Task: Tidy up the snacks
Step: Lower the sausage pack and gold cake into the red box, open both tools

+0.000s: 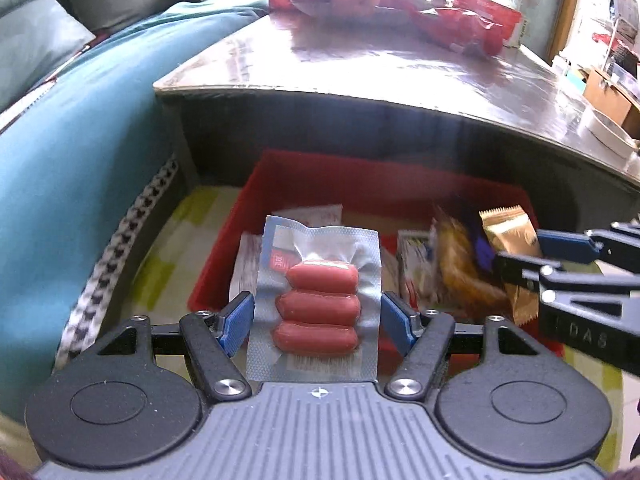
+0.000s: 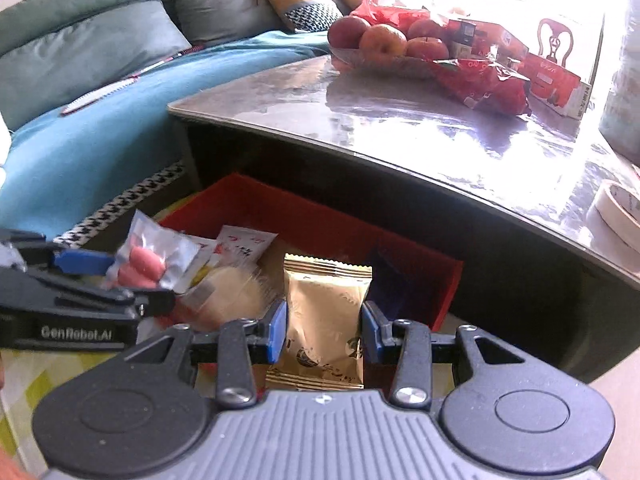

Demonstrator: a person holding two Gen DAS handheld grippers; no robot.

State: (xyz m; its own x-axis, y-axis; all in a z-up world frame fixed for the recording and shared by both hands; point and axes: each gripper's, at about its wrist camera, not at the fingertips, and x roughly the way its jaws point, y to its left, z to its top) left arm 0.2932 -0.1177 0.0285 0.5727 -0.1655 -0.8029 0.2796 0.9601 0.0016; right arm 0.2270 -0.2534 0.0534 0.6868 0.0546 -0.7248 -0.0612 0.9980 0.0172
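Below the near edge of the glossy counter sits a red box on the floor, and both grippers hang over it. The left hand-held gripper is closed on a clear vacuum pack of three sausages — its blue pads press the pack's two side edges, and the pack is held upright above the left part of the box. The right hand-held gripper is clamped on a gold snack packet, also upright, over the right part of the box. Inside the box lie other wrapped snacks — a white sachet with red print at the far left and a blurred yellowish packet near the middle. On the far side of the counter stand a bowl of apples, a crumpled red bag and a red carton. A teal sofa fills the left.
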